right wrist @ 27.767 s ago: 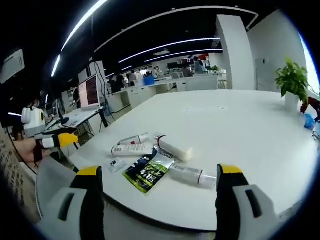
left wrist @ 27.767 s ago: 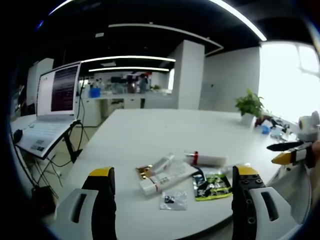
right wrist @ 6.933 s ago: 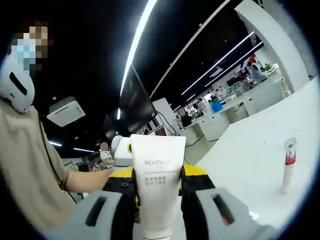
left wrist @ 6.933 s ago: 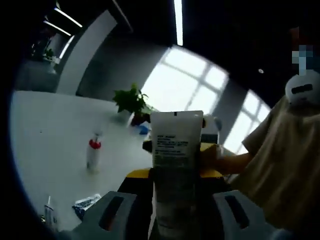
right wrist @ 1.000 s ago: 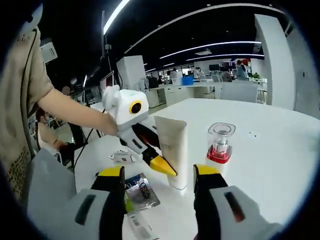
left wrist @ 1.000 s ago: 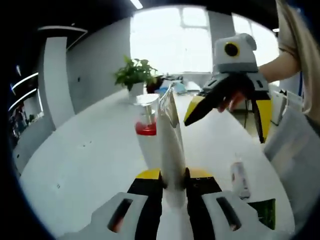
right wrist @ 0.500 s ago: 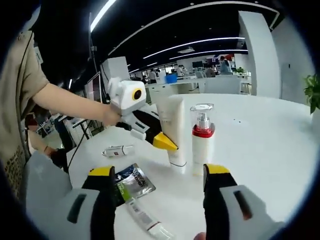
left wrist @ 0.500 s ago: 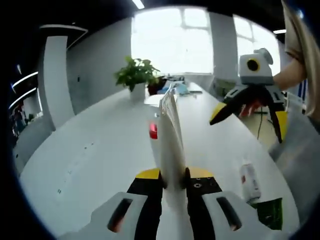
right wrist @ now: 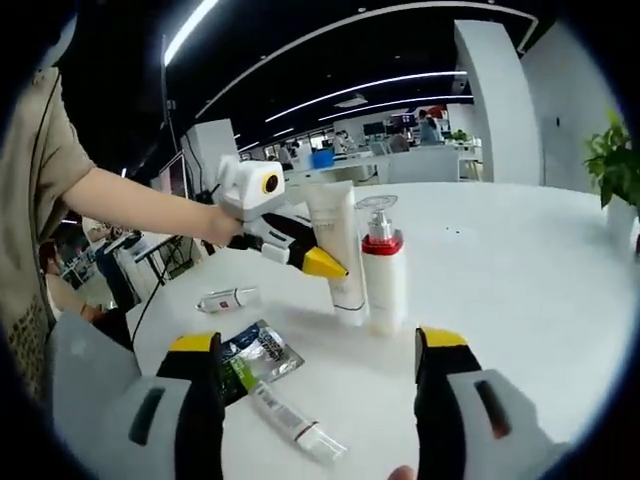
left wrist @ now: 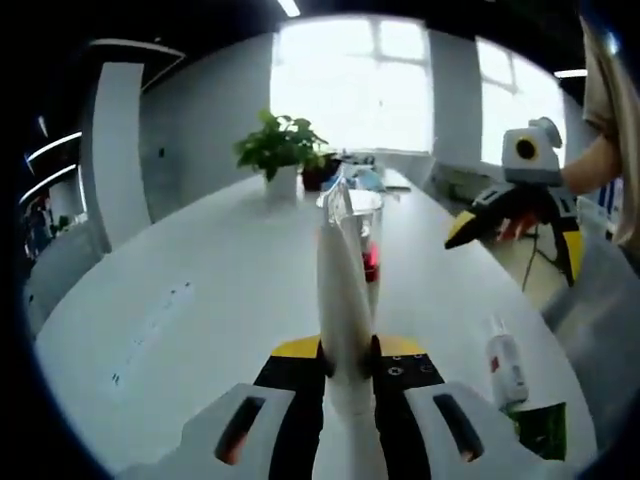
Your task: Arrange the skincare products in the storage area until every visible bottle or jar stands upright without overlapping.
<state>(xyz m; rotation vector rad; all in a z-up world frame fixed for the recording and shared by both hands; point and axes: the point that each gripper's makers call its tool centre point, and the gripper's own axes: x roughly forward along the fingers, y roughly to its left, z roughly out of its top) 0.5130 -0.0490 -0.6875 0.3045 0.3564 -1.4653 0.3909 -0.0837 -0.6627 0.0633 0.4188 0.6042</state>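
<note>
Tube [right wrist: 338,250] stands upright on the white desk [right wrist: 520,260], cap end down, clamped edge-on in the left claw [left wrist: 348,352]. In the left gripper view the tube [left wrist: 344,290] rises straight up between the yellow-tipped jaws. In the right gripper view the left claw [right wrist: 322,264] grips it from the left side.

Right claw [right wrist: 318,365]: jaws wide apart, nothing between them, hovering above the near edge of the desk. In the left gripper view the right claw [left wrist: 505,222] hangs off to the right, above the desk, well apart from the tube.

Near items, right gripper view: a small tube [right wrist: 288,423] lying flat close to the near edge; a green-and-black sachet [right wrist: 250,358] flat just beyond it; a small bottle [right wrist: 226,297] on its side farther left. In the left gripper view another small bottle [left wrist: 506,361] lies flat to the right, with the sachet [left wrist: 535,430] near it.

Pump bottle [right wrist: 383,268], red collar and clear cap, stands upright just right of the tube; touching or not, cannot tell. In the left gripper view the pump bottle [left wrist: 368,228] is partly hidden behind the tube.

Far: plant [left wrist: 278,148] in a white pot at the desk's far end.
</note>
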